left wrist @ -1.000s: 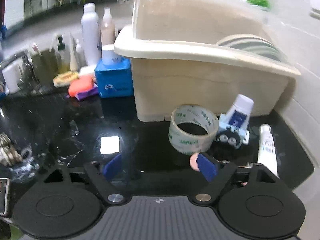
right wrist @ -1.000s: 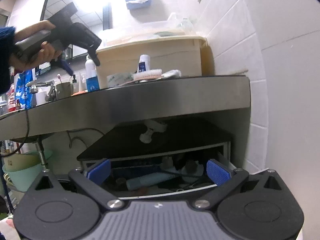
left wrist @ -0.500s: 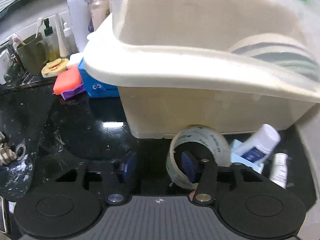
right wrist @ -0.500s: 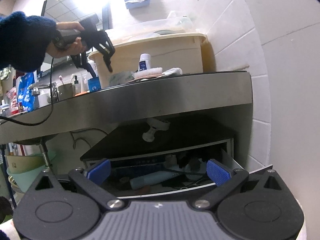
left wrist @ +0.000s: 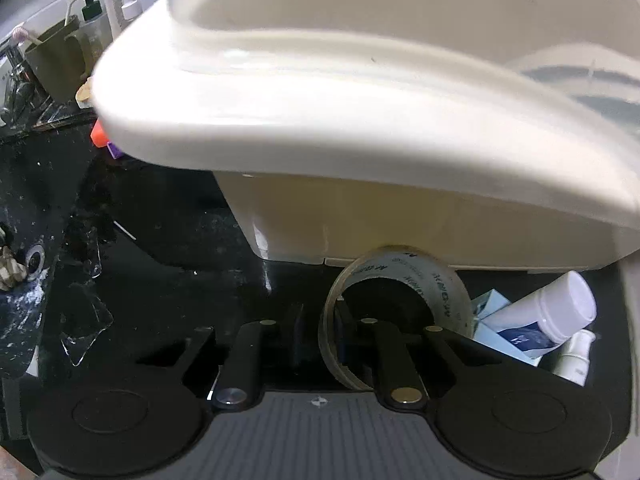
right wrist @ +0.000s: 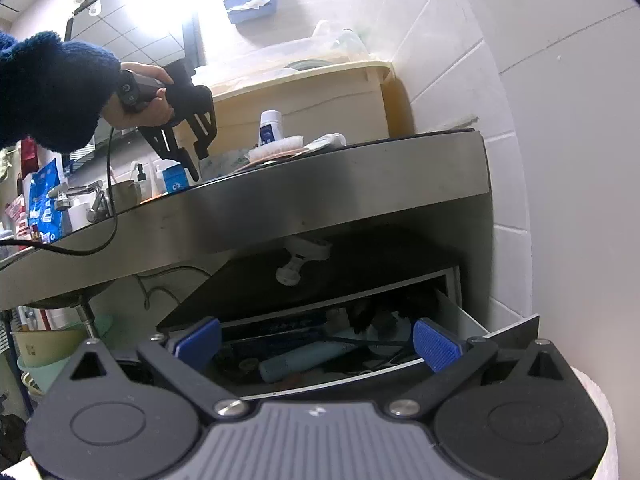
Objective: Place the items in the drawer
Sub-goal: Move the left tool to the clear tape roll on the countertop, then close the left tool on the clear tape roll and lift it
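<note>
Step in hand: pick-up of the tape roll [left wrist: 400, 312], lower centre-right of the left wrist view, standing on edge on the dark counter [left wrist: 168, 280]. The left gripper [left wrist: 320, 336] has just been closing; its jaws are now nearly together, one finger inside the ring and the other outside, pinching the roll's near wall. The grip looks made, though the pads are in shadow.

The right gripper [right wrist: 316, 344] has its jaws wide apart and holds nothing. It hovers before the open drawer [right wrist: 472, 320], lower centre of its view; the drawer is already cluttered.

Next move, as judged: lift the roll clear, bring it over the counter edge [right wrist: 320, 200], then down into the drawer.

Room: tight. The cream bin [left wrist: 360, 128] overhangs directly above the roll, so pull back toward the camera before rising. A white bottle [left wrist: 548, 316] lies just right of the roll. Left of the frame is open counter.
</note>
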The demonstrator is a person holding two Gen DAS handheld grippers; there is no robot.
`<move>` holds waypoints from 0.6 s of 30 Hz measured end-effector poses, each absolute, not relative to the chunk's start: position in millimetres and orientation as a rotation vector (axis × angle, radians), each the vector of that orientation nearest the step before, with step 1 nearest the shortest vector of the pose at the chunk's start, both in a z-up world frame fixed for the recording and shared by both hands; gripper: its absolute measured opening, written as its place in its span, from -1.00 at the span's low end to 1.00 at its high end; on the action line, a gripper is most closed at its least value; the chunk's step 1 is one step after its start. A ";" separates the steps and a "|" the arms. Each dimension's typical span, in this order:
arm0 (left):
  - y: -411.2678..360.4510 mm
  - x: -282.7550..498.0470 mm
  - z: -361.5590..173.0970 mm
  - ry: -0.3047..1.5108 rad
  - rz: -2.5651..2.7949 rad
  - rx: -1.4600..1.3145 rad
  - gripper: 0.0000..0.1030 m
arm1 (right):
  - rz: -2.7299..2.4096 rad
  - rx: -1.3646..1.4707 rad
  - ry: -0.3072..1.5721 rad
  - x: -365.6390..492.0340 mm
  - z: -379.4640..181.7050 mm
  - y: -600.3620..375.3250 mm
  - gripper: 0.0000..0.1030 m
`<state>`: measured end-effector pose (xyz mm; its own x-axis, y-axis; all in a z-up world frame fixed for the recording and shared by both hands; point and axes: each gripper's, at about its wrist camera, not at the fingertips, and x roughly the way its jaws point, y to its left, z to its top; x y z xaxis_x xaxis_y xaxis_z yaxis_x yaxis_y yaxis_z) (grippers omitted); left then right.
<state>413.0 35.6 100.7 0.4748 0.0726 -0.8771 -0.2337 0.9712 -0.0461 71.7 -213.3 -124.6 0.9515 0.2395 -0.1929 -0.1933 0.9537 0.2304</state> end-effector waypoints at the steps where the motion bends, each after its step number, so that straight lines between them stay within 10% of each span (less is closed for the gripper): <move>1: 34.4 414.1 98.7 1.066 0.193 -0.161 -0.69 | 0.221 0.212 0.221 71.7 -124.6 -213.4 1.00; 18: 35.3 376.2 118.6 0.891 0.216 -0.130 -0.85 | 0.218 0.192 0.243 74.5 -125.0 -210.3 1.00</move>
